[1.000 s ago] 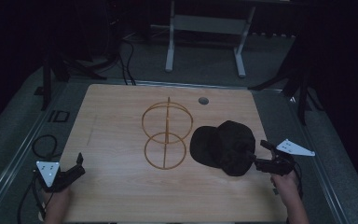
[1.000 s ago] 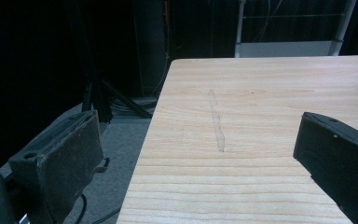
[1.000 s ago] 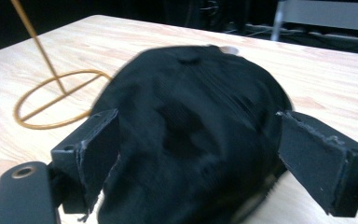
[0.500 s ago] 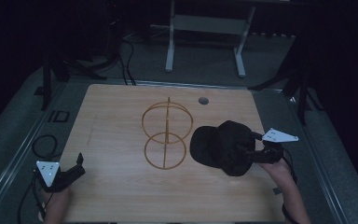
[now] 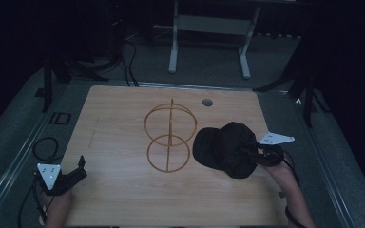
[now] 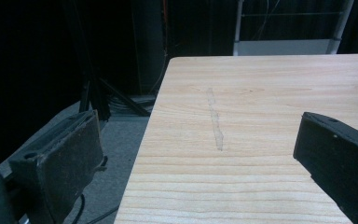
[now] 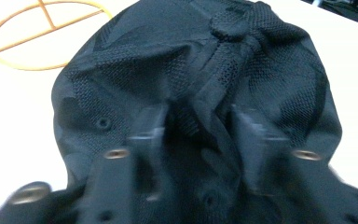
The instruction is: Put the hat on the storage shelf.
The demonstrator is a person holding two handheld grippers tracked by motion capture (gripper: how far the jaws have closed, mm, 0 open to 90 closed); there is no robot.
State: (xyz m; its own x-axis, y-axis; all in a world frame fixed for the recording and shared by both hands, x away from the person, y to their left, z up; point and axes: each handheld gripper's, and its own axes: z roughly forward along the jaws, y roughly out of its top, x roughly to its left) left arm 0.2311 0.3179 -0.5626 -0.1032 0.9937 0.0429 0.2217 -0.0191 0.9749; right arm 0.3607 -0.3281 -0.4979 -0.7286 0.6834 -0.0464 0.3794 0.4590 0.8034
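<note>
A black mesh cap [image 5: 221, 148] lies on the right half of the wooden table [image 5: 119, 118], just right of an orange wire stand [image 5: 168, 137] made of two rings on a pole. My right gripper [image 5: 251, 152] is pressed into the cap's right side. In the right gripper view its blurred jaws [image 7: 198, 116] pinch a fold of the cap [image 7: 242, 60], and the stand's base ring [image 7: 42, 37] lies beyond. My left gripper [image 5: 80, 170] rests open at the table's front left corner, with bare wood between its fingers [image 6: 198, 126].
A small round hole [image 5: 207, 102] sits near the table's far edge. A faint scuff line [image 6: 216, 121] marks the wood ahead of the left gripper. The table's left edge drops to a dark floor with cables [image 5: 43, 147]. A white frame [image 5: 209, 28] stands behind the table.
My right gripper has moved left from beside the cap into its right side, and its jaws have come together on the fabric. The left gripper has stayed put.
</note>
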